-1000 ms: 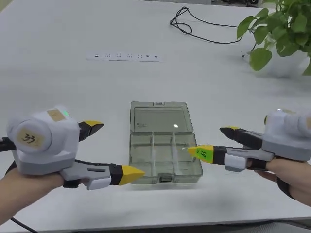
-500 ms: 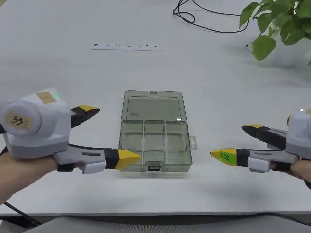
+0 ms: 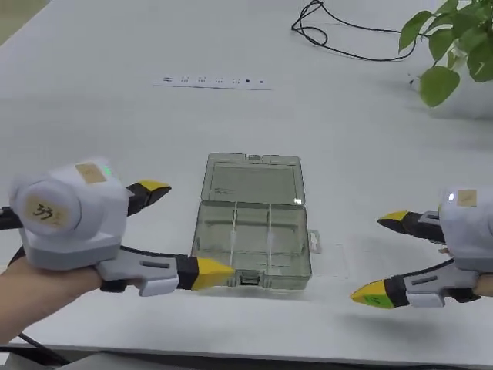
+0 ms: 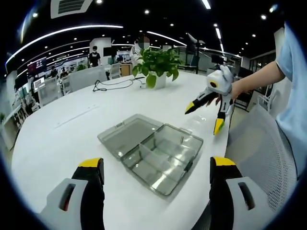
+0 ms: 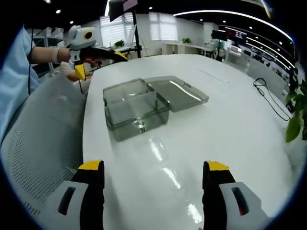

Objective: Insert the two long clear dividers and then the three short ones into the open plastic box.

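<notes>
The open clear plastic box [image 3: 253, 245] lies at the middle of the white table, its lid [image 3: 254, 179] flat behind it. Two long clear dividers [image 3: 233, 237] stand lengthwise in the base. A small clear piece [image 3: 315, 241] lies against the box's right side. My left gripper [image 3: 191, 230] is open just left of the box, lower tip at its front left corner. My right gripper [image 3: 373, 257] is open and holds nothing, well right of the box. The left gripper view has the box [image 4: 158, 152] ahead of its jaws. In the right gripper view the box [image 5: 136, 111] is farther off.
A white power strip [image 3: 212, 82] lies far behind the box. A black cable [image 3: 339, 38] and a potted plant [image 3: 454, 46] are at the back right. The table's front edge runs just below both grippers. A mesh chair [image 5: 43, 143] stands beside the table.
My right gripper has drawn back from the box's right front corner, to the right and toward the table's front edge. The left gripper has stayed by the box. The head camera has shifted.
</notes>
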A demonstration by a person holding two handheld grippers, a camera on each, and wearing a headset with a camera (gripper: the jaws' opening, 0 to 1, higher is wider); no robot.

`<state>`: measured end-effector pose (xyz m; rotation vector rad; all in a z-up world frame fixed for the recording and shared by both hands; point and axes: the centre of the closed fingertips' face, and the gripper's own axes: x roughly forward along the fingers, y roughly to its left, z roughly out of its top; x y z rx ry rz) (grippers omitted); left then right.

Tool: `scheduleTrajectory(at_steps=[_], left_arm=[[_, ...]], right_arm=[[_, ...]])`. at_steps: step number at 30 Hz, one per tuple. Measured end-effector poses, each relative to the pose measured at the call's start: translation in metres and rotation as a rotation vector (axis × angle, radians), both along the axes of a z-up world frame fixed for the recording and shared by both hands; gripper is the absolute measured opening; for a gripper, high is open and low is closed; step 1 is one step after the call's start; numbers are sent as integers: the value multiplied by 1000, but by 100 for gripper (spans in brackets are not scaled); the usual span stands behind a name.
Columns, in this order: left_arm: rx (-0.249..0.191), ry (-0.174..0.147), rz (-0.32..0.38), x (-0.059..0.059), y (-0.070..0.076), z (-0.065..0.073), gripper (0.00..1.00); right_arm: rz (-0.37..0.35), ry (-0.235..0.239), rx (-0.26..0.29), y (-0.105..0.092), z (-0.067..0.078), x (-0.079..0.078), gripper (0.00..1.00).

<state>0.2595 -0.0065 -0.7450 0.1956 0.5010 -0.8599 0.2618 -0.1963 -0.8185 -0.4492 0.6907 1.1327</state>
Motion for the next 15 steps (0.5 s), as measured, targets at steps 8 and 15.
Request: scheduleTrajectory(at_steps=[8,15], left_arm=[[6,3,4,-8,-3,-4,93],[25,-1,-3,-10,-2,-6,93]], right_arm=[[176,5,-130,14,-18,3,68],[249,-1,-212,17,-30,7,58]])
